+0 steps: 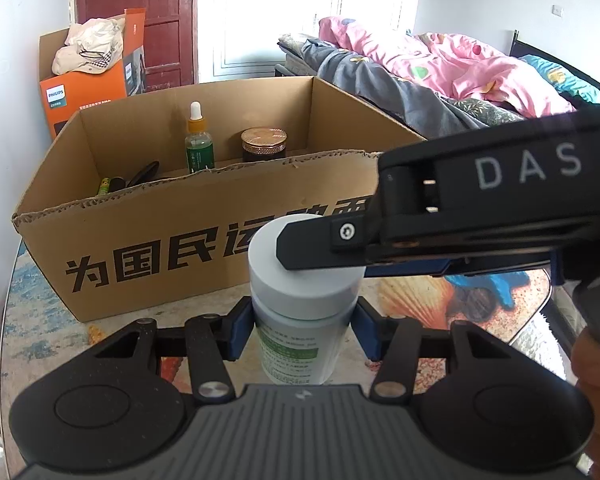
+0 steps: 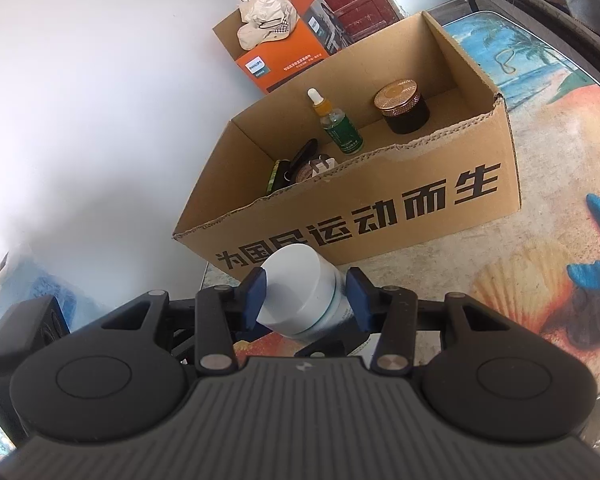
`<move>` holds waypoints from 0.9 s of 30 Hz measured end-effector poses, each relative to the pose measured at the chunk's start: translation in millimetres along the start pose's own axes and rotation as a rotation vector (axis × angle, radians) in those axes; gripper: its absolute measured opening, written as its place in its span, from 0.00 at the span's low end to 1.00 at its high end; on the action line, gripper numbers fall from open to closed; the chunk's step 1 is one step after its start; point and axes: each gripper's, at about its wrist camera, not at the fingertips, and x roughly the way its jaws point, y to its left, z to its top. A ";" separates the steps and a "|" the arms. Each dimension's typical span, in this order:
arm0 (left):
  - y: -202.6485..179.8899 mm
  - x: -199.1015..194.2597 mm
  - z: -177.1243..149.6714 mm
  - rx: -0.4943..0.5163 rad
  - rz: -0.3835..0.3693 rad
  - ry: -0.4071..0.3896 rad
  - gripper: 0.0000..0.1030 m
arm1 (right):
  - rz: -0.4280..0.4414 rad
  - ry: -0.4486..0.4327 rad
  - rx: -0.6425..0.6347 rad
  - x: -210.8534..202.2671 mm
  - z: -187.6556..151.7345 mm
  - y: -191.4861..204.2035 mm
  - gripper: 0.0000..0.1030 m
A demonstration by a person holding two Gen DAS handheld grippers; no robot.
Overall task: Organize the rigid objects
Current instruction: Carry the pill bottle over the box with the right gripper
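Left wrist view: left claw [image 1: 302, 330] pinches the white bottle [image 1: 300, 308] upright over the worktop [image 1: 480, 312]; right claw [image 2: 306, 298] pinches its cap. Keep both steady, then lift clear into the cardboard box [image 1: 204, 256].

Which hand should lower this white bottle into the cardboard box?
Probably left: the left gripper clamps the white bottle around its body below the cap, facing the cardboard box. The right gripper holds only the cap.
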 end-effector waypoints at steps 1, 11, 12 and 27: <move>-0.1 0.4 0.5 -0.001 0.000 0.001 0.53 | 0.002 0.000 0.004 0.3 0.1 -0.9 0.43; -0.3 1.6 1.7 -0.005 0.007 0.006 0.53 | 0.005 0.004 0.010 0.6 0.7 -2.6 0.43; -0.6 1.7 1.7 -0.005 0.008 0.006 0.53 | 0.006 0.004 0.011 0.6 0.7 -2.8 0.43; -0.4 1.1 2.8 -0.009 0.014 0.007 0.52 | 0.006 0.012 0.003 1.2 2.4 -2.6 0.43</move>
